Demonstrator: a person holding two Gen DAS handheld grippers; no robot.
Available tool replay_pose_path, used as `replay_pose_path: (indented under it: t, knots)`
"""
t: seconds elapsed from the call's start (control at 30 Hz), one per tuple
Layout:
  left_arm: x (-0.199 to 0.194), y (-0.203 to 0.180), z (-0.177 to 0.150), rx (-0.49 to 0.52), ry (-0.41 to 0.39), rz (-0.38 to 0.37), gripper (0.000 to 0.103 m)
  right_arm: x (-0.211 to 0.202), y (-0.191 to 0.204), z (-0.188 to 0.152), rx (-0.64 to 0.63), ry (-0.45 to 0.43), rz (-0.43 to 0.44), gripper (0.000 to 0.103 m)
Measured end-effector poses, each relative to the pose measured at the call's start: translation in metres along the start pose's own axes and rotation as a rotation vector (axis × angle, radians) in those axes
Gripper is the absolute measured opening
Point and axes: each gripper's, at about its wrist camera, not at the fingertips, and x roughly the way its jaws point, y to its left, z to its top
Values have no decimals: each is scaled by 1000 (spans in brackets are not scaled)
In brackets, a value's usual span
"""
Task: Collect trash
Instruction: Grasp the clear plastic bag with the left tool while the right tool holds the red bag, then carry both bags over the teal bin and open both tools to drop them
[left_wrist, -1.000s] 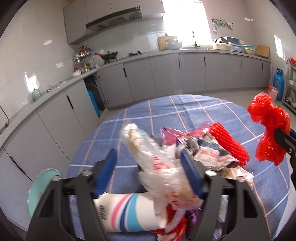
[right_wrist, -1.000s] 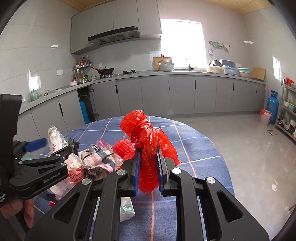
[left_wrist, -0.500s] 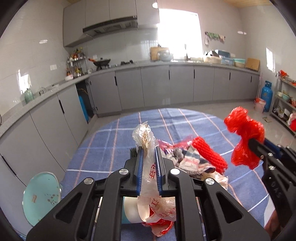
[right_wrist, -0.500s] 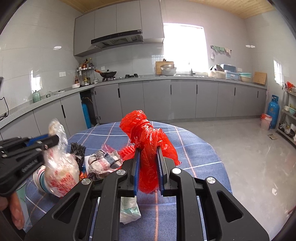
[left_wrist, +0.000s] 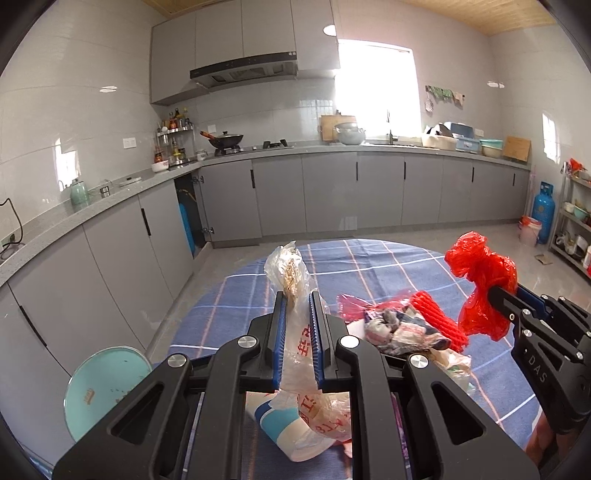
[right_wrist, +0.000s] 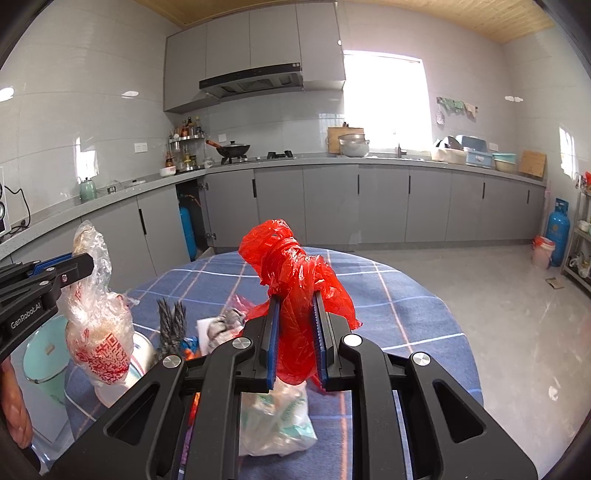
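Jaws of the left gripper (left_wrist: 298, 334) are clenched on the clear plastic bag (left_wrist: 291, 273) and those of the right gripper (right_wrist: 295, 339) on the red plastic bag (right_wrist: 291, 266) — both raised off the checked surface (left_wrist: 369, 266), probably so each can be carried away clear of the remaining trash pile (left_wrist: 402, 325).

table (left_wrist: 373, 266): blue plaid cloth | on it: trash pile (left_wrist: 402, 328), paper cup (left_wrist: 284, 432)

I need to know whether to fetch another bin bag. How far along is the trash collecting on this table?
Nothing looks binned yet. In hand: the left gripper is shut on a clear printed plastic bag, lifted off the table; the right gripper is shut on a red plastic bag. Left on the cloth: a red foam net, crumpled wrappers, a striped paper cup and a clear bag.
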Motion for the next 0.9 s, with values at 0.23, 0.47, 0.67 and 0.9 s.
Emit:
replay_pose_path:
  t: [0.23,0.47,0.67,0.9]
  knots:
    - [-12,16,1,6,-41,28,13,-1,16,11,-22,-12,27,17]
    - [-11,35,-3,14,-42,73,13,4,37,22,-52,-15,55,17]
    - [-11,54,-7,10,-38,113,13,9,56,27,-77,-16,81,17]
    - [-17,80,-12,1,-39,157,13,20,84,31,-108,-5,127,17]
